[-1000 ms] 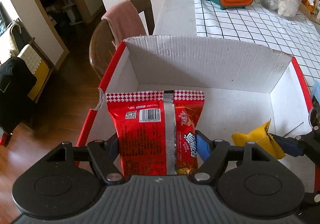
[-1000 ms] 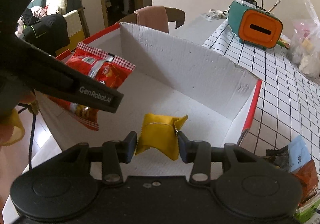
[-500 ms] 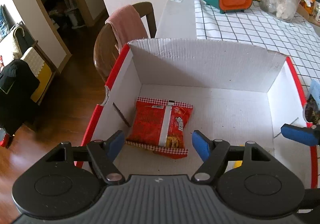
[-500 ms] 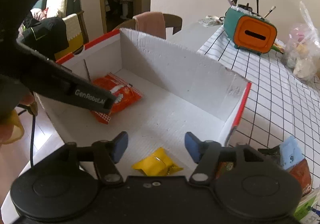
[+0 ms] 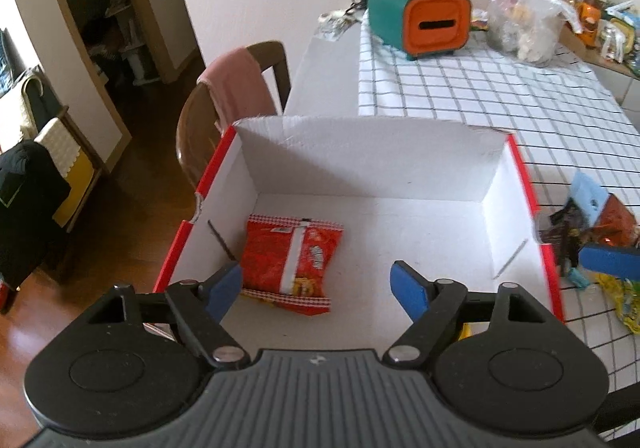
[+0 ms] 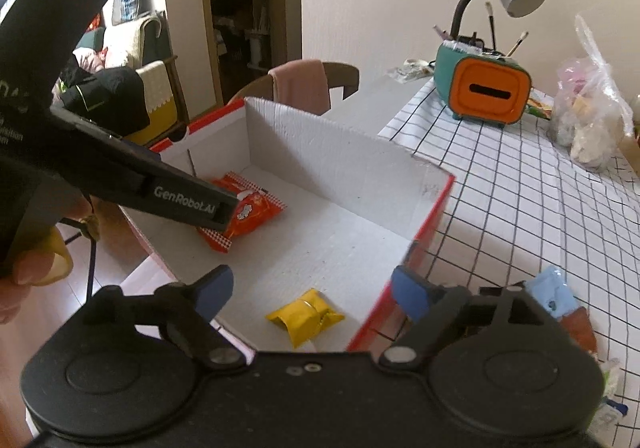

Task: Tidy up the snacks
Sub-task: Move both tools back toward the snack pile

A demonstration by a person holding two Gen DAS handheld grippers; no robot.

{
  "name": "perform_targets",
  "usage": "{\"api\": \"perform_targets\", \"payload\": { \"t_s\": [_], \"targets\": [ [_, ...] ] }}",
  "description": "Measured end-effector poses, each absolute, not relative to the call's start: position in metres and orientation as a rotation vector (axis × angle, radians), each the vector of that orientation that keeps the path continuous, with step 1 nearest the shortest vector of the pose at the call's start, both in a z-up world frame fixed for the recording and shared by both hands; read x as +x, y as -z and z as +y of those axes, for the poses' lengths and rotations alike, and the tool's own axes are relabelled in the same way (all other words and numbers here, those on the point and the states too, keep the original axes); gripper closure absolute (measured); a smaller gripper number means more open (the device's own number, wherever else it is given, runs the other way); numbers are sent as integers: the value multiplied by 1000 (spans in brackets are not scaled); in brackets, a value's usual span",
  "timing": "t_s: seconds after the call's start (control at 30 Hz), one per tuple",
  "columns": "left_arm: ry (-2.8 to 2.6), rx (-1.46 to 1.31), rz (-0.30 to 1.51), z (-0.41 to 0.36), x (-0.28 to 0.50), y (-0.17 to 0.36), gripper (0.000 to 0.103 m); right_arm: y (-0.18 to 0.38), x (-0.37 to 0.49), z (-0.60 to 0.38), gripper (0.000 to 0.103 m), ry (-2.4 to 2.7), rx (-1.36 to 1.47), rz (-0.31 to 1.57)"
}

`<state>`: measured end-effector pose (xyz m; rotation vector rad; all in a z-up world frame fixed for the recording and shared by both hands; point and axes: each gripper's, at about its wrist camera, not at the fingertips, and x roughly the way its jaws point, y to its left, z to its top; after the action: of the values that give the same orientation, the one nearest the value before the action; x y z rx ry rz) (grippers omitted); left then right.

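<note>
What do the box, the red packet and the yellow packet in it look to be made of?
Box: corrugated cardboard, matte white inside, red outside; fluted ridges show along its cut top edge.
Red packet: glossy printed plastic film, probably foil-lined, with a silvery back seam and crimped ends.
Yellow packet: shiny, creased wrapper, likely metallised film.

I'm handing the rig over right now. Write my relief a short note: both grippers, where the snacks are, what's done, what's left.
Left gripper: open, empty, its jaws just widened a little; it hangs over the box's left side.
Right gripper: open, empty, its jaws have just been opening; nothing is between them.
Red snack bag: lies flat on the floor of the white box, left side.
Yellow packet: lies on the box floor near the right front corner.
Done: these two are in the box.
Left: the loose snack packets on the checked tablecloth, right of the box, likely go in next.
</note>
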<state>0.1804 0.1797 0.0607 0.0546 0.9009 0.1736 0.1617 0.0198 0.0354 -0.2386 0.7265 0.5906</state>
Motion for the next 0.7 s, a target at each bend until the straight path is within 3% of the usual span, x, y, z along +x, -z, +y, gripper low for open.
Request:
{"api": "perform_targets", "payload": {
  "t_s": [0.3, 0.57, 0.7],
  "targets": [
    [-119, 49, 842, 147, 162, -77, 20, -56, 148, -33, 2, -555, -157, 679],
    [-52, 49, 780, 111, 150, -83, 18, -65, 136, -91, 0, -509, -84, 640],
    [6, 29, 744, 89, 144, -86, 13, -63, 129, -124, 0, -468, -58, 630]
  ]
}}
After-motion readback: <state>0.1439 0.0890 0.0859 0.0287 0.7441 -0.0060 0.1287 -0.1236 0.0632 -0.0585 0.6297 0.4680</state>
